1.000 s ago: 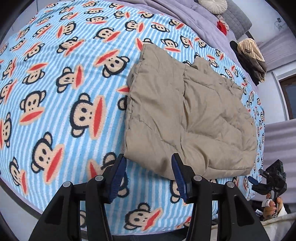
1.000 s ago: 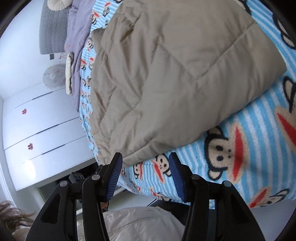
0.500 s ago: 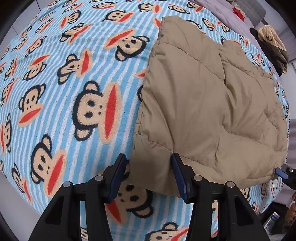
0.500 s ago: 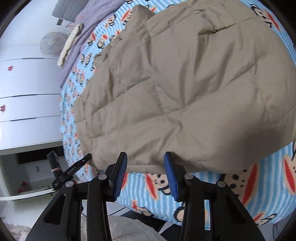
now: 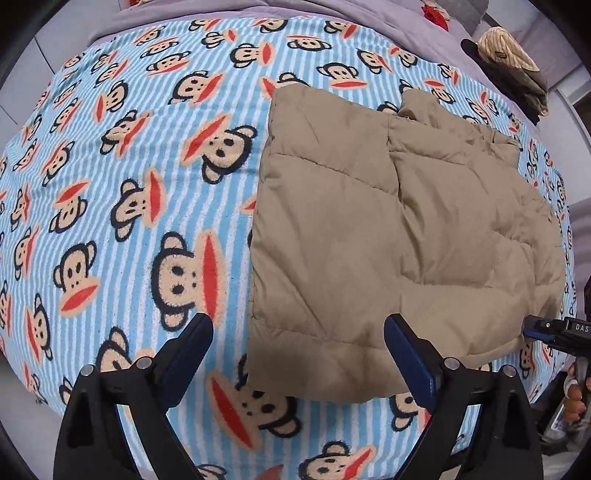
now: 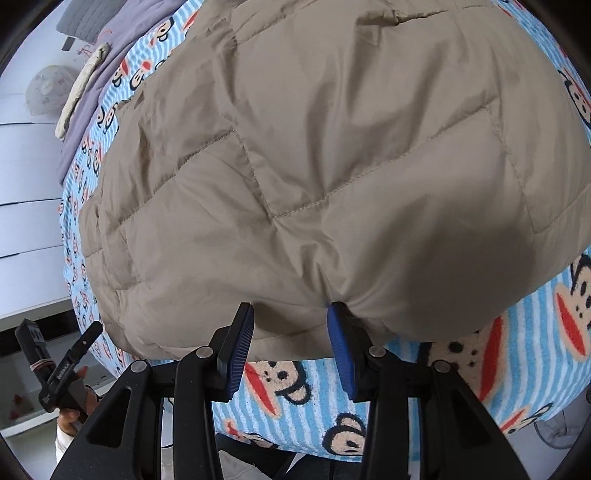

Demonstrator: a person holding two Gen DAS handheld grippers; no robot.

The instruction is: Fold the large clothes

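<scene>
- Since half a second ago, both grippers have changed: the left gripper [image 5: 297, 334] has spread its jaws wider, and the right gripper [image 6: 290, 325] has closed in on the jacket's near hem.
- Folded beige quilted puffer jacket [image 5: 399, 236] lies on the blue-striped monkey-print blanket [image 5: 122, 206], toward 3 o'clock in the left wrist view.
- Left jaws gape, straddling the jacket's near corner, holding nothing.
- Right fingertips [image 6: 334, 314] touch the hem, jaws parted.
- Grey-lilac bedding [image 5: 388, 14] sits at 12 o'clock.
</scene>
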